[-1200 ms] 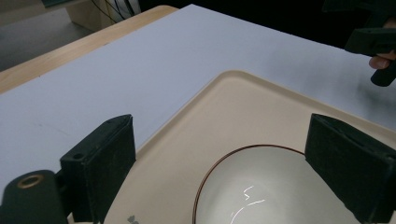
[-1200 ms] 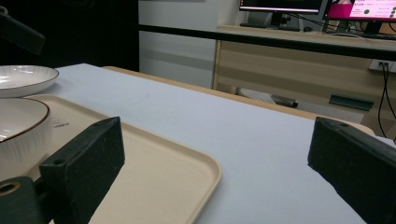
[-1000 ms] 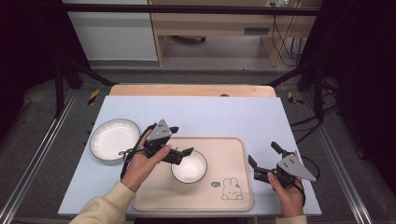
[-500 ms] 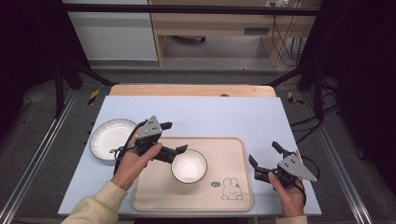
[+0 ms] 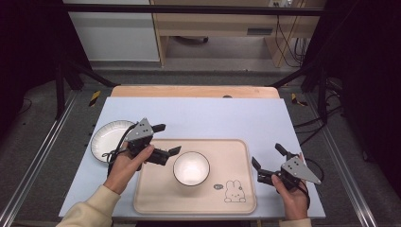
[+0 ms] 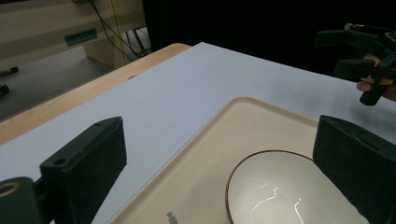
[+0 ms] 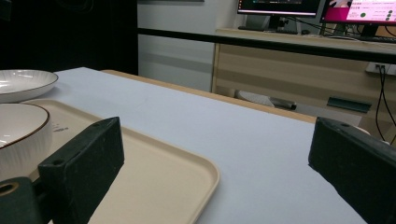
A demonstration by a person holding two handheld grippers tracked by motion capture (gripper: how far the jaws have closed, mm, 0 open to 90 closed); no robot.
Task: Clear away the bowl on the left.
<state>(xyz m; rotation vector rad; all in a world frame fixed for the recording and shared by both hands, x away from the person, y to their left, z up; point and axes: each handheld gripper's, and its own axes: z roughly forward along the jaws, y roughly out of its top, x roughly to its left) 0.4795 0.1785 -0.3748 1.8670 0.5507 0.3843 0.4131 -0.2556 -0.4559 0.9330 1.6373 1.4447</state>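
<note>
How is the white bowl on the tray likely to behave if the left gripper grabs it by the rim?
The bowl looks glazed ceramic, so probably stiff, fairly heavy and breakable. Its glossy rim may slip between the left gripper's open jaws. Its base looks narrower than its rim, so a one-sided lift might tilt it on the tray.

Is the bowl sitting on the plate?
No, the bowl sits on the tray, while the plate lies apart, left of the tray.

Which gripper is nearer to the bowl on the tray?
Left. The left gripper is open just beside the bowl, at its left rim. The right gripper is open beyond the tray's right edge.
</note>
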